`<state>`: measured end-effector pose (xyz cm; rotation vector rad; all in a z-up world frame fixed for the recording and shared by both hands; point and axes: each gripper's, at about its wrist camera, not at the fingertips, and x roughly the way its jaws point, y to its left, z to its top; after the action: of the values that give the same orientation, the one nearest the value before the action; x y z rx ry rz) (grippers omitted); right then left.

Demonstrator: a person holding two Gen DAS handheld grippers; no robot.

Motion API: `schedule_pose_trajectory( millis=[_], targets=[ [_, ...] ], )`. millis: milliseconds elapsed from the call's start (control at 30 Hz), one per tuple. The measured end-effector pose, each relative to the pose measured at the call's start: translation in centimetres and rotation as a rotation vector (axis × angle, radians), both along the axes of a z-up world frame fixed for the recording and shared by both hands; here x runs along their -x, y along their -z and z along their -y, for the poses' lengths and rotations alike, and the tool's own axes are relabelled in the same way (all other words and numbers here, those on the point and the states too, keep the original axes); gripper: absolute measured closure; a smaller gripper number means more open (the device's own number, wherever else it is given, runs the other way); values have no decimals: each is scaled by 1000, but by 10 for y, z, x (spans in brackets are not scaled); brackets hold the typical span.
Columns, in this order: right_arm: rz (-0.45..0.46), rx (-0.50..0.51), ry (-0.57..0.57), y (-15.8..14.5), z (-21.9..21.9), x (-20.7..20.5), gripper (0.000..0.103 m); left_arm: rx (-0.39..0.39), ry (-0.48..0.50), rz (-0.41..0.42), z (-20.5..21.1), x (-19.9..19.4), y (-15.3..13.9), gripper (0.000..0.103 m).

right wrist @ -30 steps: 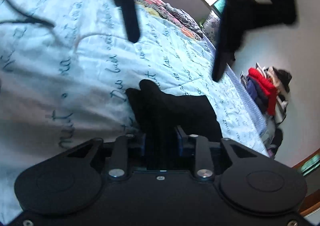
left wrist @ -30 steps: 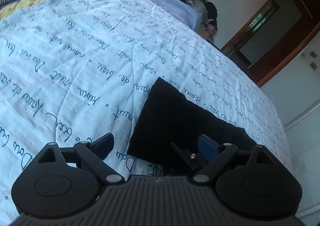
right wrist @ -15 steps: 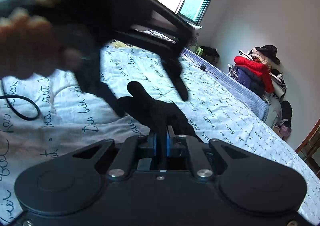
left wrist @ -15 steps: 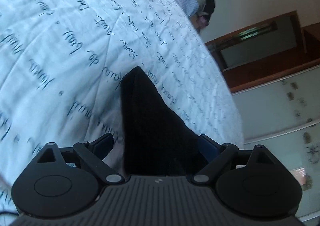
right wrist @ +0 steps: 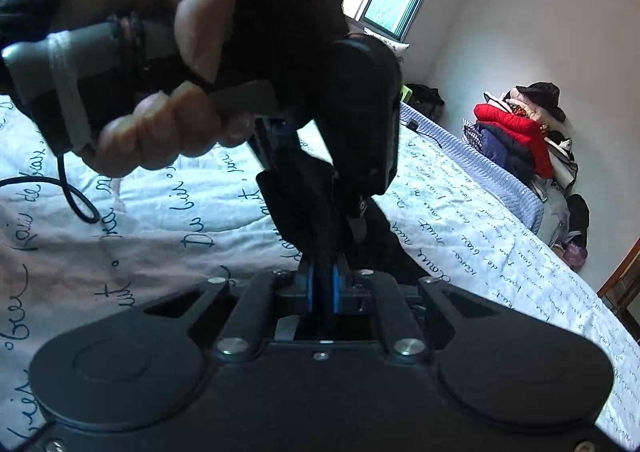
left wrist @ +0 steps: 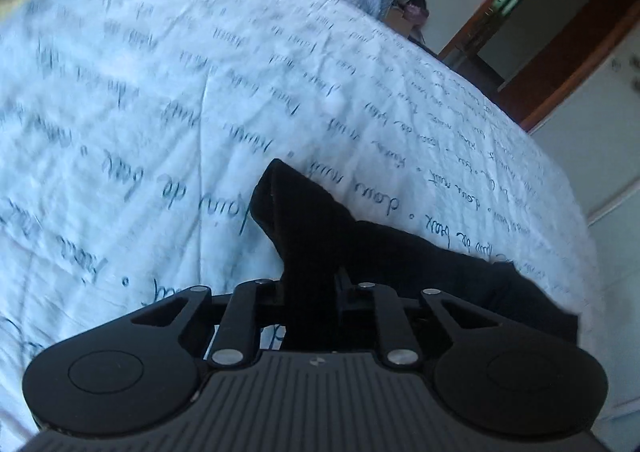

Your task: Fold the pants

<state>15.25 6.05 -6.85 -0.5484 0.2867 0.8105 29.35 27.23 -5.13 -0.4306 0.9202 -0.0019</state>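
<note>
The black pants [left wrist: 384, 248] hang bunched over the pale blue bedspread [left wrist: 160, 92] with script writing. My left gripper [left wrist: 310, 288] is shut on a fold of the pants, and cloth sticks up beyond its fingers. My right gripper [right wrist: 322, 284] is shut on another edge of the pants [right wrist: 304, 212], pinched between its blue pads [right wrist: 307, 288]. In the right wrist view the left gripper and the hand holding it [right wrist: 160, 92] fill the upper left, just above and in front of the right gripper.
A black cable [right wrist: 76, 196] loops on the bedspread at the left. A pile of clothes [right wrist: 520, 132] sits beyond the far side of the bed. A window [right wrist: 400, 0] is at the back, and a brown door frame [left wrist: 560, 32] at the right.
My left gripper has closed on the pants; it was open one second ago. Both grippers have risen with the cloth and come close together. The right stays shut on the pants.
</note>
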Motion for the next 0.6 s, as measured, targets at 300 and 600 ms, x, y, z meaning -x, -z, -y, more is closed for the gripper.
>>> schedule_pose_trajectory(
  millis=[300, 600],
  targets=[
    [18, -100, 73, -25, 20, 3, 96, -62, 76, 106, 46, -2, -59, 88],
    [16, -210, 202, -36, 74, 10, 96, -107, 222, 143, 130, -11, -89, 88]
  ],
)
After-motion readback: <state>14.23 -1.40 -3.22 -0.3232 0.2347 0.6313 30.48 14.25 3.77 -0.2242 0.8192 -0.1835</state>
